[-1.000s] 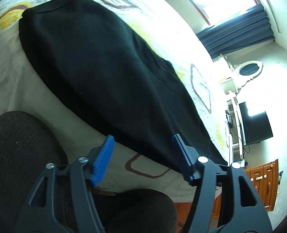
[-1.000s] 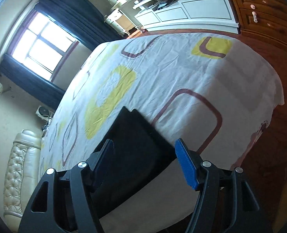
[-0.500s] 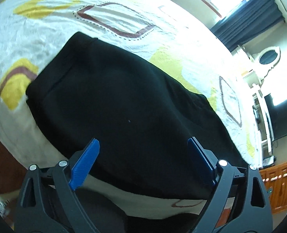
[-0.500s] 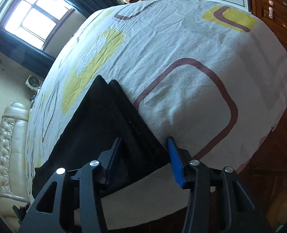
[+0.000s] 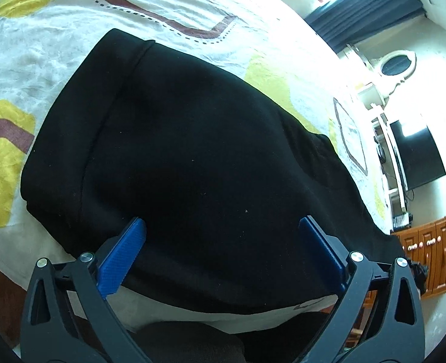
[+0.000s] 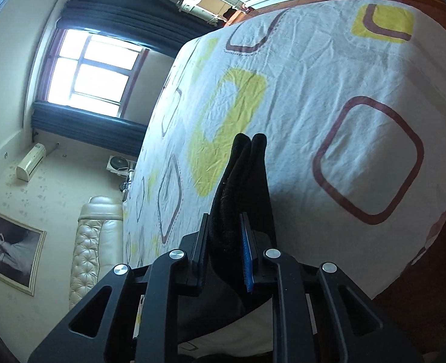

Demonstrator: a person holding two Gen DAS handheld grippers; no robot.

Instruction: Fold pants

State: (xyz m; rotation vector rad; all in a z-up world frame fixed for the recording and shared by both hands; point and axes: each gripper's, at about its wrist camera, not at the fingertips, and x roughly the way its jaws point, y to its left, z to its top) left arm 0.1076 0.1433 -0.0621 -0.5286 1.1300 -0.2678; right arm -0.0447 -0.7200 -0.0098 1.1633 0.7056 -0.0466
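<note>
The black pants (image 5: 192, 151) lie flat along the near edge of a bed with a white sheet (image 5: 35, 54) printed with yellow and maroon squares. My left gripper (image 5: 223, 239) is wide open, its blue pads (image 5: 123, 254) hovering over the wide end of the pants near the bed's edge. My right gripper (image 6: 224, 236) is shut on the leg end of the pants (image 6: 247, 175), and the pinched cloth stands up between its pads above the sheet (image 6: 328, 96).
A dark rounded cushion (image 5: 186, 345) sits below the bed edge under the left gripper. A television (image 5: 416, 157) and wooden drawers (image 5: 428, 260) stand past the bed's far end. A window with dark curtains (image 6: 96, 69) and a padded headboard (image 6: 93, 248) lie beyond the bed.
My right gripper has closed on the leg end of the pants and raised it off the sheet. My left gripper has moved over the wide end and stays open.
</note>
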